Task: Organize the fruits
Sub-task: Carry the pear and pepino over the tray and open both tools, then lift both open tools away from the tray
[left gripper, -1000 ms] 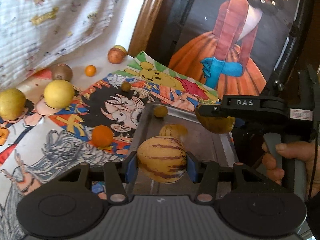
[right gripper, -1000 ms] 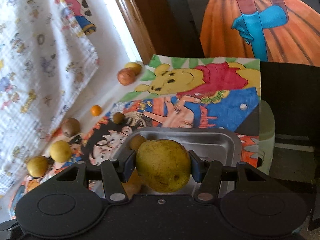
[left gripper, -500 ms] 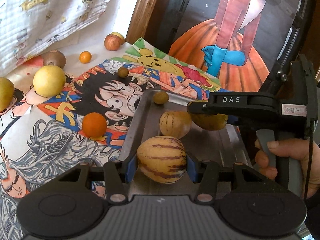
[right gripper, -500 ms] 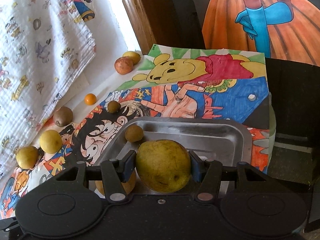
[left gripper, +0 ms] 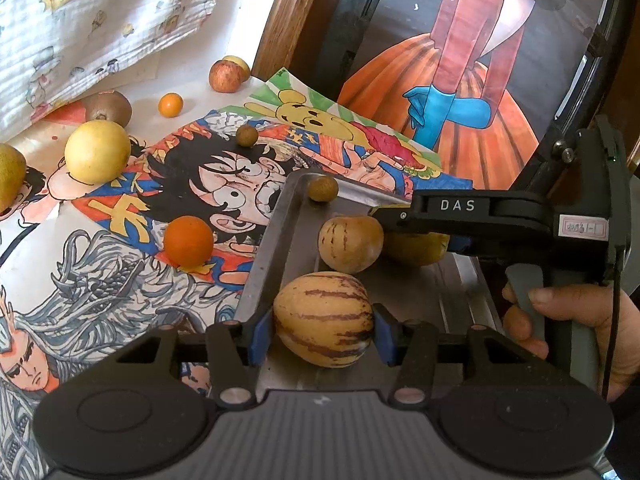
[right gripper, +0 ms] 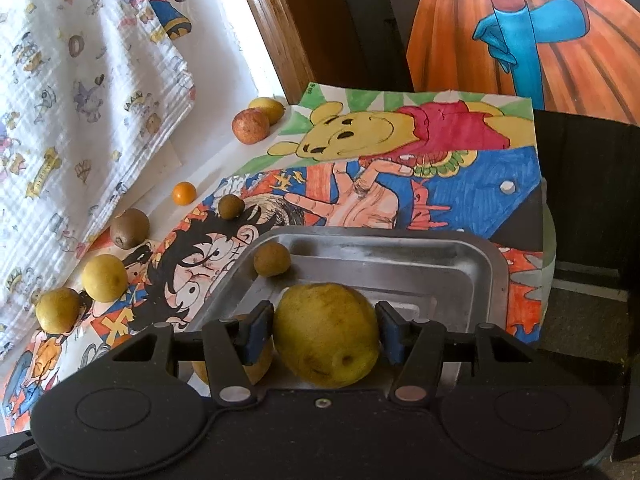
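A striped yellow melon (left gripper: 323,318) rests on the metal tray (left gripper: 264,248) between the pads of my left gripper (left gripper: 320,328). Its jaws are opening, and thin gaps show at both pads. A second striped melon (left gripper: 350,244) and a small brown fruit (left gripper: 322,188) lie farther back in the tray. My right gripper (right gripper: 326,328) holds a yellow pear (right gripper: 326,336) low over the tray (right gripper: 400,264). Its jaws are just starting to open, with the pads still against the pear. In the left wrist view the right gripper (left gripper: 416,232) comes in from the right.
Loose fruit lies left of the tray on the cartoon drawings: an orange (left gripper: 188,240), a yellow fruit (left gripper: 97,151), a kiwi (left gripper: 109,106), a small orange (left gripper: 170,104), an apple (left gripper: 225,76). A printed cloth (left gripper: 100,20) hangs behind. A person's hand (left gripper: 580,320) grips the right handle.
The left pads have parted slightly from the striped melon. The right gripper with the pear has sunk lower over the tray.
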Demonstrator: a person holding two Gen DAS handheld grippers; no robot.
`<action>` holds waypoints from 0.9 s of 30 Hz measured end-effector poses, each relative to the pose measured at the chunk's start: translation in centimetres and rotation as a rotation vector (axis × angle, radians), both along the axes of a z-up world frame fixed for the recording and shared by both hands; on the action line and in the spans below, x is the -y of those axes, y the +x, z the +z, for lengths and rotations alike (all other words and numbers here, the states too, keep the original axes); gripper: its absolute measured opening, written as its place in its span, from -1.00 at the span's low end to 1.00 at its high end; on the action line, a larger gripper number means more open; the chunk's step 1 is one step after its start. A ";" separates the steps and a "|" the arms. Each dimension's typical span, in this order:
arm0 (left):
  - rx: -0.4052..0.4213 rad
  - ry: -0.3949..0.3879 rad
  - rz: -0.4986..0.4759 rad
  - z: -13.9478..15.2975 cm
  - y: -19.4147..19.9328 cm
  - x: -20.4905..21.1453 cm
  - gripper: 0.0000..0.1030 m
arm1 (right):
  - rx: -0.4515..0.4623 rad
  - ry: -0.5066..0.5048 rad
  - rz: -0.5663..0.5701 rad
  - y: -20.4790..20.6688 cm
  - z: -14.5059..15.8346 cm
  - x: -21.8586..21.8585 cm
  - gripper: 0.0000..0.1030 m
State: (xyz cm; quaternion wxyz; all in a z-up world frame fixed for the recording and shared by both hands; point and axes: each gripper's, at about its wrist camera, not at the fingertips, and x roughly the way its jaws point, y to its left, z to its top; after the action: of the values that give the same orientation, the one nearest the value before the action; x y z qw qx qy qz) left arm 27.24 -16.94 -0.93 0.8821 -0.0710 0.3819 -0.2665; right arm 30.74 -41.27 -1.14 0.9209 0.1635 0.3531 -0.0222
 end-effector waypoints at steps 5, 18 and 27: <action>0.023 -0.012 -0.005 0.8 -0.9 -0.3 0.56 | 0.027 0.011 0.005 -1.2 1.1 0.4 0.34; 0.057 -0.016 0.166 3.8 -5.5 -4.0 0.97 | 0.088 -0.026 0.040 -7.5 3.5 -0.6 0.90; 0.089 -0.016 0.269 5.1 -8.6 -7.1 0.99 | 0.113 -0.092 0.099 -13.1 4.4 -3.5 0.99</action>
State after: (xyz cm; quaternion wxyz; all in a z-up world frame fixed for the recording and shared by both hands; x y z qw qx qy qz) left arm 18.60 -9.86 4.19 0.9254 -0.1168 0.3270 -0.1519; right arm 17.59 -37.79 3.27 0.9458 0.1044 0.3071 0.0167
